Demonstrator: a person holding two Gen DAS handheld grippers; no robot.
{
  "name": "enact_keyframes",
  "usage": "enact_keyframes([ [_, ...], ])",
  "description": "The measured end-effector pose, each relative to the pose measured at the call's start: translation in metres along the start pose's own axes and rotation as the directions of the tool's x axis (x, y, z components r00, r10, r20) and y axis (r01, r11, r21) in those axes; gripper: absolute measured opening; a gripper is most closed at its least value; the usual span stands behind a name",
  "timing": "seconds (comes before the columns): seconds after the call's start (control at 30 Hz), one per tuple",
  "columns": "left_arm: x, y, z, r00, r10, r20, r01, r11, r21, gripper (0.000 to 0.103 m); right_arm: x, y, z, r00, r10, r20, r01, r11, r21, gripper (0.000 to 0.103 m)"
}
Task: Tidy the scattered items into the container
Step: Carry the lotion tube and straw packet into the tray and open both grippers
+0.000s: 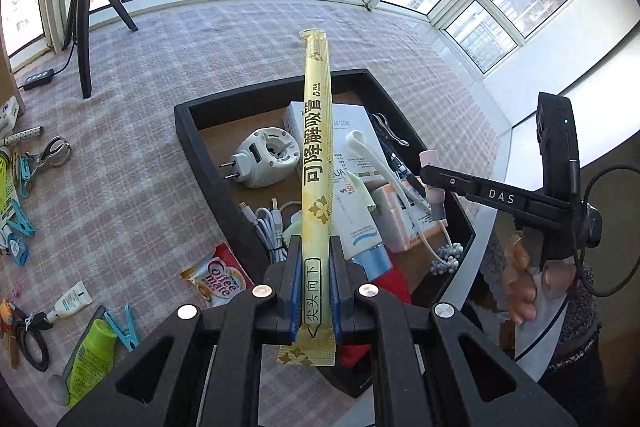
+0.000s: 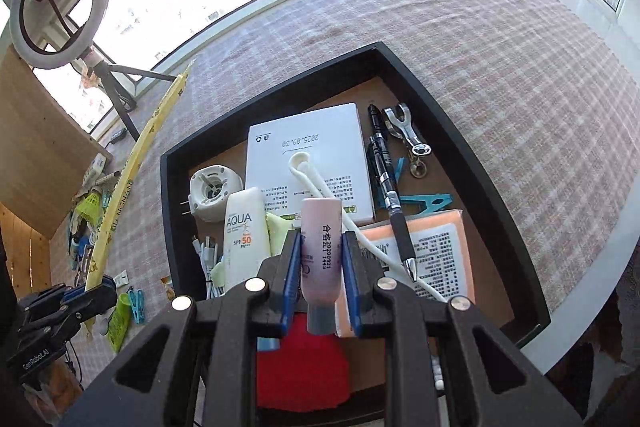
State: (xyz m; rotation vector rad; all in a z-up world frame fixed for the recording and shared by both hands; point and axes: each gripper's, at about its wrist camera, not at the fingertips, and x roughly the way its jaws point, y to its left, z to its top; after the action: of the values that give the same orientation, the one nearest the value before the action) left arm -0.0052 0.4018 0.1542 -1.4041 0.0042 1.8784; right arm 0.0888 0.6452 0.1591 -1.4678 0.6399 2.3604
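Straw packet (image 1: 317, 163): long yellow paper sleeve, clamped near its lower end between the blue pads of the left gripper (image 1: 316, 291). A short tail of packet sticks out behind the pads. Its long axis runs straight ahead along the fingers, so most of its length projects forward, over the tray (image 1: 188, 131) and past the far rim.

Pink tube (image 2: 322, 251): held in the right gripper (image 2: 322, 275), pads pressed on both sides of its body, grey cap toward the wrist, closed end pointing forward. It also lies along the fingers, but is short and ends just beyond the fingertips.

Both grippers hang above the black tray, pointing steeply down. The tray floor is directly below and ahead of each. Below the right gripper the floor is crowded: white box (image 2: 308, 155), sunscreen tube (image 2: 244, 239), orange packet (image 2: 436, 247), pens (image 2: 384, 167), white plug (image 2: 212, 191). In the left wrist view the right gripper (image 1: 430, 183) sits off to the right, over the tray's near right corner.

Judgement: the tube can probably be let go where it is. The straw packet is the awkward one; it looks about as long as the tray, so its axis likely needs laying flat and roughly along the tray's length before release, or the far end may rest on the rim.

Still on the cloth, left of the left gripper: clips (image 1: 22, 223), green tube (image 1: 90, 359), creamer sachet (image 1: 214, 279).
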Motion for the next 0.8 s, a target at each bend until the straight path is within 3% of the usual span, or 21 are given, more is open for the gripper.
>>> enact_keyframes([
  [0.17,0.026,-0.041,0.006,0.999,-0.009,-0.031,0.012,0.997,0.079,0.011,-0.006,-0.029,0.005,0.999,-0.039,0.007,0.039,0.999,0.031,0.020],
  [0.23,0.035,-0.058,0.007,0.999,0.004,-0.044,0.001,0.993,0.118,0.031,-0.006,-0.032,0.006,1.000,-0.009,0.000,0.009,1.000,0.014,0.022],
  [0.27,0.039,-0.064,0.008,0.998,0.021,-0.056,-0.014,0.991,0.130,0.059,-0.007,-0.033,0.006,1.000,-0.016,-0.001,0.016,1.000,0.026,0.034],
  [0.3,0.039,-0.067,0.008,0.998,0.031,-0.046,-0.024,0.990,0.137,0.065,-0.008,-0.035,0.006,1.000,-0.025,0.007,0.025,0.999,0.039,0.048],
  [0.53,0.034,-0.058,0.004,0.996,0.088,-0.030,-0.084,0.987,0.136,0.065,-0.013,-0.031,0.004,0.999,-0.021,0.031,0.020,0.999,0.043,0.051],
  [0.8,0.007,-0.011,-0.009,0.989,0.147,0.010,-0.147,0.986,0.076,0.065,-0.002,0.006,-0.002,0.998,0.061,0.032,-0.060,0.998,-0.034,0.051],
])
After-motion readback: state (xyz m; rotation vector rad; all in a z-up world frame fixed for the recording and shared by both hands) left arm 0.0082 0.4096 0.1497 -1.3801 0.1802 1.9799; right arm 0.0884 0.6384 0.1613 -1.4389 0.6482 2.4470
